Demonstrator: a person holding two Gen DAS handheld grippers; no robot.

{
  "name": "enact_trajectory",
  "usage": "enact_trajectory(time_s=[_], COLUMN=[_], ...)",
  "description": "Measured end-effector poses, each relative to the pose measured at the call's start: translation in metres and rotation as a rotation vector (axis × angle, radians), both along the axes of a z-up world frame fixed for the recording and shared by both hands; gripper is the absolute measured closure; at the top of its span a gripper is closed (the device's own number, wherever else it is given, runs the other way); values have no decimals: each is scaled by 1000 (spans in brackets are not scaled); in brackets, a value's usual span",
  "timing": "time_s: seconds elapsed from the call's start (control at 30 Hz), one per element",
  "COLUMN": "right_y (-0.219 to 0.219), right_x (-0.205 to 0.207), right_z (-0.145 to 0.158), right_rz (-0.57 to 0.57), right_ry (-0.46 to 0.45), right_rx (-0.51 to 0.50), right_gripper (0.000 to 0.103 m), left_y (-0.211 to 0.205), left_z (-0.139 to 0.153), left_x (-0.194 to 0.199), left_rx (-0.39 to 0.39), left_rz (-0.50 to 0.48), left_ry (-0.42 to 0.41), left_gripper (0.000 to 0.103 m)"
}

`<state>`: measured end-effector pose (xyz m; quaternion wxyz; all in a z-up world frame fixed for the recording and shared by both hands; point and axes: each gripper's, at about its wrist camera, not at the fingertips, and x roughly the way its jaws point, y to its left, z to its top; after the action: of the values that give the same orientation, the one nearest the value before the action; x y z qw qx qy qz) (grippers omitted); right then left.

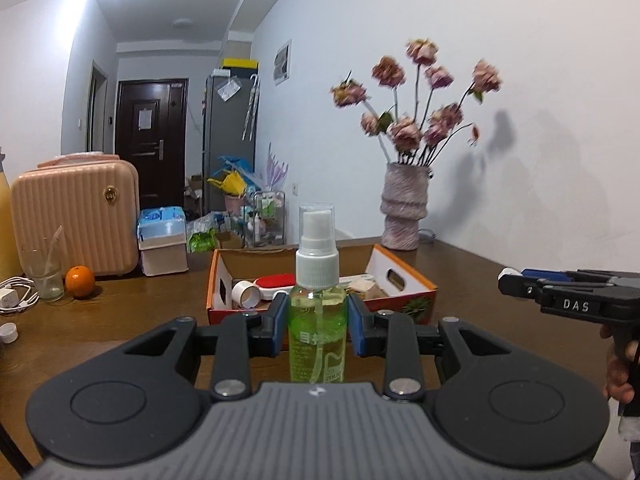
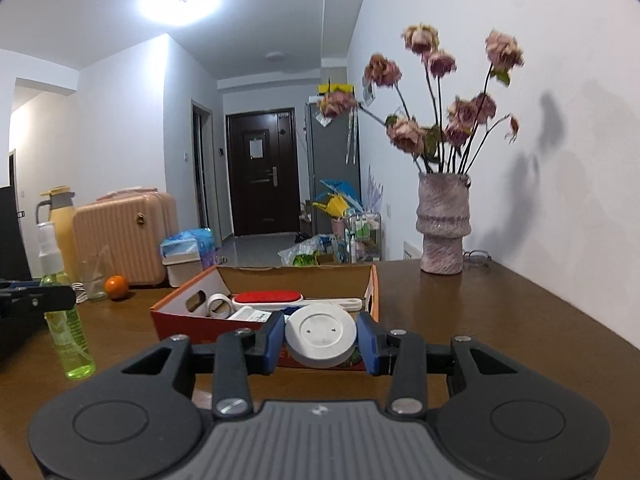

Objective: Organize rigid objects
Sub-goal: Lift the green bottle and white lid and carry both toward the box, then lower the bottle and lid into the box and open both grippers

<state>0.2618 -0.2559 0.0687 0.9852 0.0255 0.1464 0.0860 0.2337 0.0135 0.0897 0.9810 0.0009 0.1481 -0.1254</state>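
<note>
My left gripper (image 1: pixel 318 330) is shut on a green spray bottle (image 1: pixel 318 320) with a white pump and clear cap, held upright in front of the orange cardboard box (image 1: pixel 416 300). The bottle also shows in the right wrist view (image 2: pixel 68 320). My right gripper (image 2: pixel 320 340) is shut on a round white disc (image 2: pixel 321 336), just before the box's near wall (image 2: pixel 176 320). The box holds a white tape roll (image 2: pixel 219 305), a red-topped brush (image 2: pixel 267 297) and other white items. The right gripper also shows at the right edge of the left wrist view (image 1: pixel 508 280).
On the brown table (image 2: pixel 500 340) stand a vase of dried roses (image 2: pixel 442 224), a pink case (image 1: pixel 76 216), a glass (image 1: pixel 43 272), an orange (image 1: pixel 80 281), a tissue box (image 1: pixel 162 240), a white charger cable (image 1: pixel 14 292) and a yellow jug (image 2: pixel 62 228).
</note>
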Motion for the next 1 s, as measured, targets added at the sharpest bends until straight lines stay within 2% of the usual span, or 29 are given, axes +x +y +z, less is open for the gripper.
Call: enact_trajectory(time_s=[0.23,0.47,0.73,0.83,0.93,0.97,1.0], right_y=[6,9,22,30,36,37,39], right_x=[65,139,227,255,273,275,277], right_z=[-11,-16,-36,-48,-60,-64,-67], right_rz=[31,83,100,89,62,54,49], right_ry=[31,93,207,256,267,265,257], right_rx=[-20,-31,-107,-170,-213,-224,-233], right_gripper=[65,65,65,64,64,64,64], left_y=[-1,-7,-14,-21,-24,-26,-26], left_z=[-10,-12,-35,-51,-68,-73,-77], left_x=[68,148,249,285,315,323,329], left_rx=[62,191,224,266,297,297,294], left_rz=[8,-21,-68,-72,-85,-86,-78], left_ry=[15,7,135,185,251,269,294], left_gripper=[72,72,72,72,71,69,56])
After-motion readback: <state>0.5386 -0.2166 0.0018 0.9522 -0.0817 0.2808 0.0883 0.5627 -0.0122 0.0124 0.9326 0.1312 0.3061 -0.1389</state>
